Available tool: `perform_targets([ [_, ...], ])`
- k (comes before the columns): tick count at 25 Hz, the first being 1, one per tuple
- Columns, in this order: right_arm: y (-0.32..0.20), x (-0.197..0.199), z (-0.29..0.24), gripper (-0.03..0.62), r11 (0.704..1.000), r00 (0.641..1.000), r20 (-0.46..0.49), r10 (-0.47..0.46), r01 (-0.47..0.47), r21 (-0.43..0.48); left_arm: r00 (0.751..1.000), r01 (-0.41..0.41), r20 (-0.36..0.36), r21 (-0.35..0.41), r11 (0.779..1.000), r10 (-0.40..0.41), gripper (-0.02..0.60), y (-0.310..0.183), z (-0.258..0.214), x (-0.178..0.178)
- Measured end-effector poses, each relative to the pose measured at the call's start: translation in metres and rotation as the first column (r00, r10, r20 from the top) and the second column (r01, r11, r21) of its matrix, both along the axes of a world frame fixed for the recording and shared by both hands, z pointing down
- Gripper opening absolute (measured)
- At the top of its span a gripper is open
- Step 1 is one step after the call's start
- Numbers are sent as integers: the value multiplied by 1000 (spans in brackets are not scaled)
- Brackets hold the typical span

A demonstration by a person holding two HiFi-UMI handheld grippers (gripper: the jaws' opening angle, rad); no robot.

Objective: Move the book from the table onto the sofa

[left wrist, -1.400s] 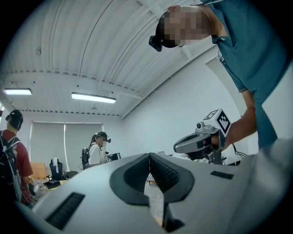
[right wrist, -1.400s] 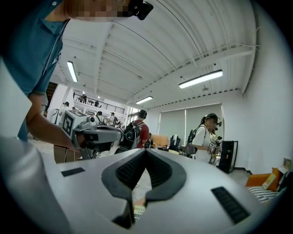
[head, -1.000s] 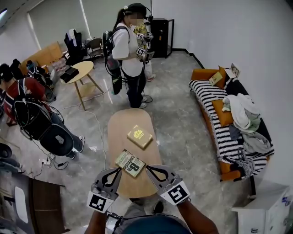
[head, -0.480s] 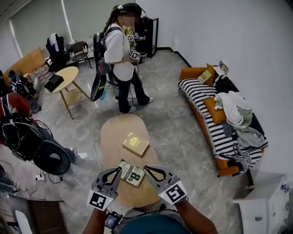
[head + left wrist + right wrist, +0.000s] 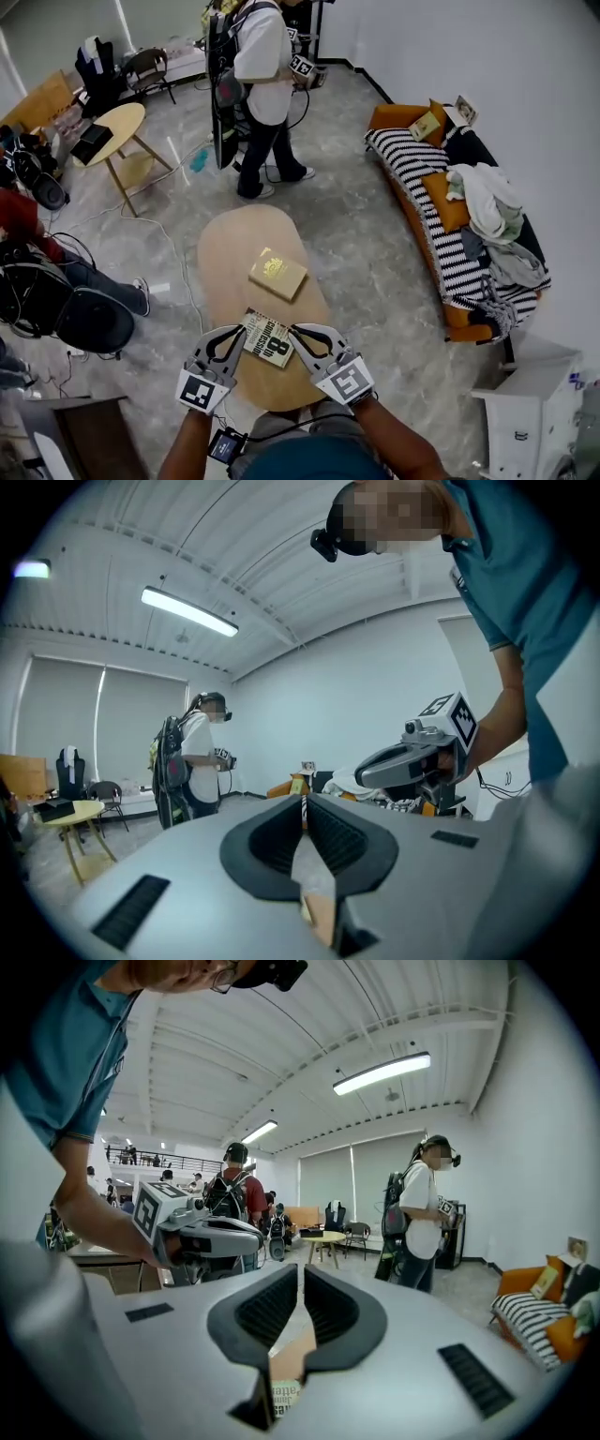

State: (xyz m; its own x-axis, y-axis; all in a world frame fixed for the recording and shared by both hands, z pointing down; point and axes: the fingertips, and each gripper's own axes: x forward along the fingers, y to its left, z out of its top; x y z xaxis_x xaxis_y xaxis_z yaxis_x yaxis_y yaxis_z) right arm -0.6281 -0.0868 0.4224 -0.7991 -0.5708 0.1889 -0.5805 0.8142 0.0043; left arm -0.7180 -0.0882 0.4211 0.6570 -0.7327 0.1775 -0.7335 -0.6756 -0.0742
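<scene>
Book (image 5: 267,337) w/ big "8" on cover, flat, askew, near end of oval table (image 5: 230,262); striped sofa (image 5: 405,157) well apart.

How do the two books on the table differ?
The yellow book has a plain cover with a small emblem; the printed book is pale with large dark lettering. The yellow book lies mid-table, clear of both grippers; the printed book lies at the near end, between the left gripper and right gripper. Both lie flat, closed, on the table.
</scene>
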Motion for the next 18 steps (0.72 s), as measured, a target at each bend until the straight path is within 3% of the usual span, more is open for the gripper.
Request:
perform_targets([
  [7, -32, -17, 87, 106, 991, 999, -29, -28, 24, -132, 998, 37, 51, -142, 989, -30, 11, -41, 94, -20],
  [10, -37, -24, 134, 141, 983, 998, -59, -37, 26, -181, 996, 52, 81, -206, 977, -36, 87, -51, 144, -28],
  [14, -41, -26, 208, 175, 963, 992, -112, -50, 19, -268, 991, 85, 124, -316, 945, -48, 141, -58, 216, -40],
  [18, -40, -30, 266, 221, 927, 987, -153, -49, -12, -376, 986, 116, 160, -427, 897, -51, 177, -57, 279, -56],
])
